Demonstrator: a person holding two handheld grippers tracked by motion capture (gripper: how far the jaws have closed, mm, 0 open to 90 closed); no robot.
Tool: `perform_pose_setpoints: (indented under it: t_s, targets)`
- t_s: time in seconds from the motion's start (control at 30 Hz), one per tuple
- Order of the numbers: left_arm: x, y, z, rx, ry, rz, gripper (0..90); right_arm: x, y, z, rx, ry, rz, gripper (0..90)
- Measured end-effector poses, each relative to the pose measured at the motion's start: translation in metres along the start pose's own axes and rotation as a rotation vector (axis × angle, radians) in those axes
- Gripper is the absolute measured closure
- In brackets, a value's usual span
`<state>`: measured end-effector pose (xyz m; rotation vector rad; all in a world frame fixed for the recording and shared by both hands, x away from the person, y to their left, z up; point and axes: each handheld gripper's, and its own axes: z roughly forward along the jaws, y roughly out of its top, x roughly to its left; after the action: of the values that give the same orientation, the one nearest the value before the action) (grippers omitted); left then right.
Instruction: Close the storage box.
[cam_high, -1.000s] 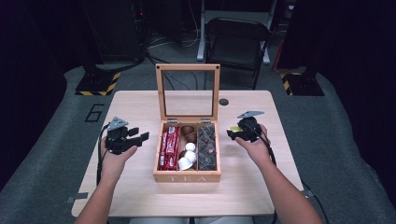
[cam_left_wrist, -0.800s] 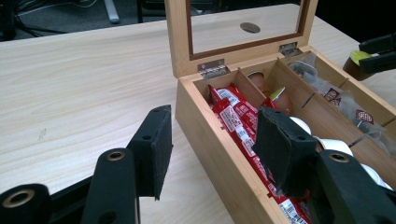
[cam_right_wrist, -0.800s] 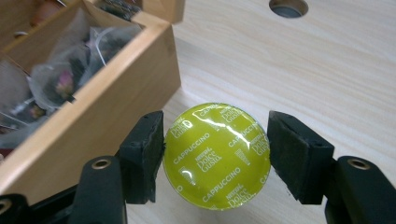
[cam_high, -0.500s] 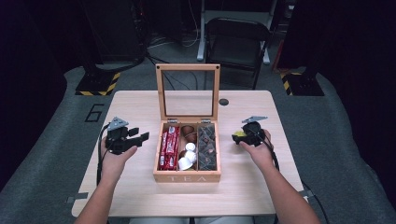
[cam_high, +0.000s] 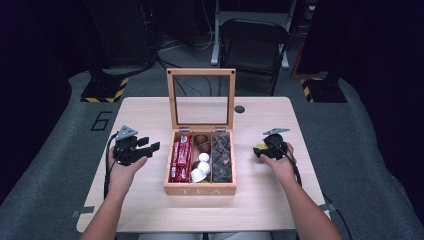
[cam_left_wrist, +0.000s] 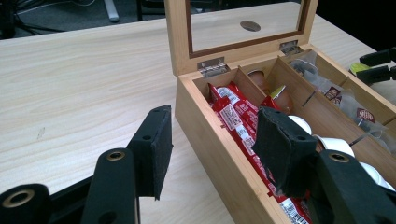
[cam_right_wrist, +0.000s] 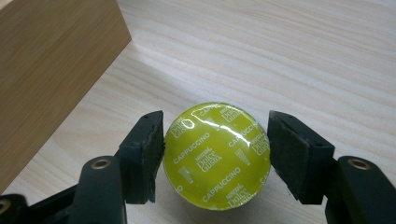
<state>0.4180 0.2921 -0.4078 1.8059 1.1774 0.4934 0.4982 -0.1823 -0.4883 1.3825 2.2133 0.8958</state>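
My right gripper is shut on a yellow-green cappuccino capsule, foil top toward the camera, low over the table to the right of the wooden tea box. In the high view the capsule shows as a small green spot at the right gripper. The box lid stands upright and open. My left gripper hovers left of the box, jaws open and empty. In the left gripper view, the left gripper looks along the box's left wall.
Inside the box lie red packets at the left, white and brown capsules in the middle, and dark tea bags at the right. A round dark cable port sits behind the box. A folding chair stands beyond the table.
My right gripper has sunk toward the table with the capsule and drifted slightly right. The left gripper has stayed put.
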Motion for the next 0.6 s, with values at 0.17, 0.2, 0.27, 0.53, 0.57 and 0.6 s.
perform_pose_setpoints:
  t_s: [0.17, 0.2, 0.27, 0.53, 0.57, 0.6]
  targets:
    - [-0.0002, -0.0001, 0.0002, 0.001, -0.001, 0.002, 46.3, -0.0002, -0.0003, -0.0001, 0.000, 0.002, 0.006, 36.9]
    - [-0.0002, -0.0001, 0.0002, 0.002, -0.001, 0.002, 46.3, -0.0001, -0.0002, 0.0000, 0.001, 0.001, 0.005, 36.9]
    - [-0.0001, -0.0001, 0.0001, 0.001, 0.000, 0.001, 46.3, -0.0001, -0.0002, 0.0001, 0.000, 0.000, 0.005, 36.9]
    - [0.0000, -0.0002, 0.0003, 0.002, -0.001, 0.001, 46.3, 0.0003, 0.0014, 0.0011, 0.004, -0.005, 0.007, 36.2]
    - [0.0001, -0.0002, 0.0002, 0.002, -0.001, 0.001, 46.3, 0.0001, 0.0018, 0.0006, 0.005, -0.005, 0.003, 35.4]
    - [0.0001, -0.0002, 0.0002, 0.002, -0.001, 0.001, 46.3, -0.0002, 0.0021, 0.0006, 0.001, -0.005, 0.000, 35.0]
